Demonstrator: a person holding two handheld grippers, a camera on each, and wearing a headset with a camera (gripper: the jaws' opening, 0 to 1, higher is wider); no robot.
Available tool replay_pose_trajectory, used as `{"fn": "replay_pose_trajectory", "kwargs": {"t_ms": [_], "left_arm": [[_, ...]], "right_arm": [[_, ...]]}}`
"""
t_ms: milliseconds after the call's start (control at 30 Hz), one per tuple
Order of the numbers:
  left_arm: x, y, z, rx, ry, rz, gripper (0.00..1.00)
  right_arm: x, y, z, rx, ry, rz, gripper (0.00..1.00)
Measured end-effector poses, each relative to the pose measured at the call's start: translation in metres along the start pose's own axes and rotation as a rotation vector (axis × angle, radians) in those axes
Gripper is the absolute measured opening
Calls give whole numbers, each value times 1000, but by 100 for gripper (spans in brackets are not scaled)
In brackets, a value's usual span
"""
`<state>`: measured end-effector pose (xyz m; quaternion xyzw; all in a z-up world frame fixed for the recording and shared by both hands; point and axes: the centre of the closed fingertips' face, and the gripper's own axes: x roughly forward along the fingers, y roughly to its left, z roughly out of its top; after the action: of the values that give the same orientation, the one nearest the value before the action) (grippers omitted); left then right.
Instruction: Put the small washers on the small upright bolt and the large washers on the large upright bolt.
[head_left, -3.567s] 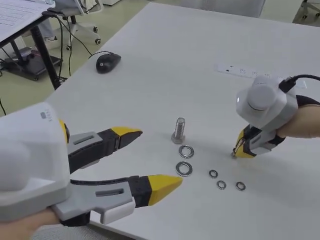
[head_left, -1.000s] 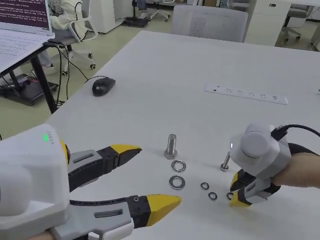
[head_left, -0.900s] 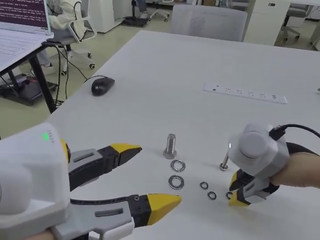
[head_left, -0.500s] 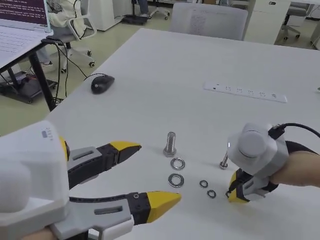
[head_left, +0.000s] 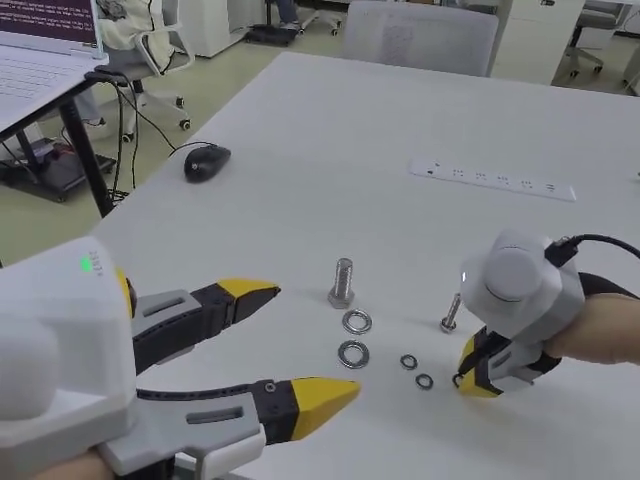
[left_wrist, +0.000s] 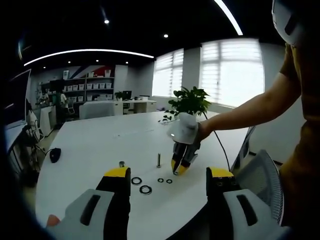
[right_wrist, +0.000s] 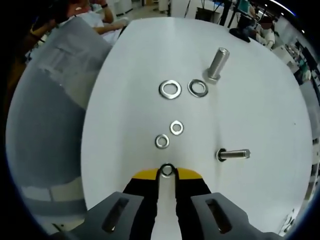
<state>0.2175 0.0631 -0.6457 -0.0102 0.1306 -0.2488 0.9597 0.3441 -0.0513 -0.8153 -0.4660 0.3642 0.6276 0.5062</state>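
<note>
Head view: the left gripper (head_left: 292, 342) is hovering over the near edge of the table (head_left: 400, 120), jaws spread wide and carrying nothing. The right gripper (head_left: 472, 384) is pointing its tips down at the table near that same edge, just beside the small upright bolt (head_left: 451, 313). The large upright bolt (head_left: 342, 282) is standing further from the edge, with two large washers (head_left: 356, 321) lying flat just in front of it and two loose small washers (head_left: 408, 361) lying between those and the right gripper. Left gripper view: its jaws are gaping around the whole set. Right gripper view: the jaws are pinching a third small washer (right_wrist: 168, 170) across its rim at the very tips; I cannot tell whether it is off the table. Judgement: this is looking like a thin, stiff, light and slick steel ring. An edge grip is leaving the hole free for the bolt, but the ring could twist or squirt out, and the bolt, resting on its head alone, could tip if bumped.
</note>
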Motion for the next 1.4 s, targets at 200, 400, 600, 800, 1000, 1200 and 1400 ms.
{"fn": "replay_pose_trajectory", "kwargs": {"t_ms": [200, 400, 600, 800, 1000, 1200, 1400], "left_arm": [[1, -1, 0, 1, -2, -3, 60], [2, -1, 0, 3, 0, -5, 60], [3, -1, 2, 5, -4, -5, 60], [2, 0, 3, 3, -10, -2, 60], [1, 1, 2, 0, -4, 4, 60], [0, 2, 2, -3, -3, 10, 60], [-2, 5, 2, -7, -6, 23, 60]], "right_arm": [[-12, -3, -1, -10, 4, -13, 12], [-33, -18, 2, -10, -1, -46, 12], [-49, -33, 10, -26, -2, -85, 12], [-61, -46, 22, -45, -7, -114, 12], [-65, -59, 31, -64, 4, -143, 12], [-60, -64, 36, -80, 17, -135, 12], [-54, -66, 35, -92, 33, -123, 12]]}}
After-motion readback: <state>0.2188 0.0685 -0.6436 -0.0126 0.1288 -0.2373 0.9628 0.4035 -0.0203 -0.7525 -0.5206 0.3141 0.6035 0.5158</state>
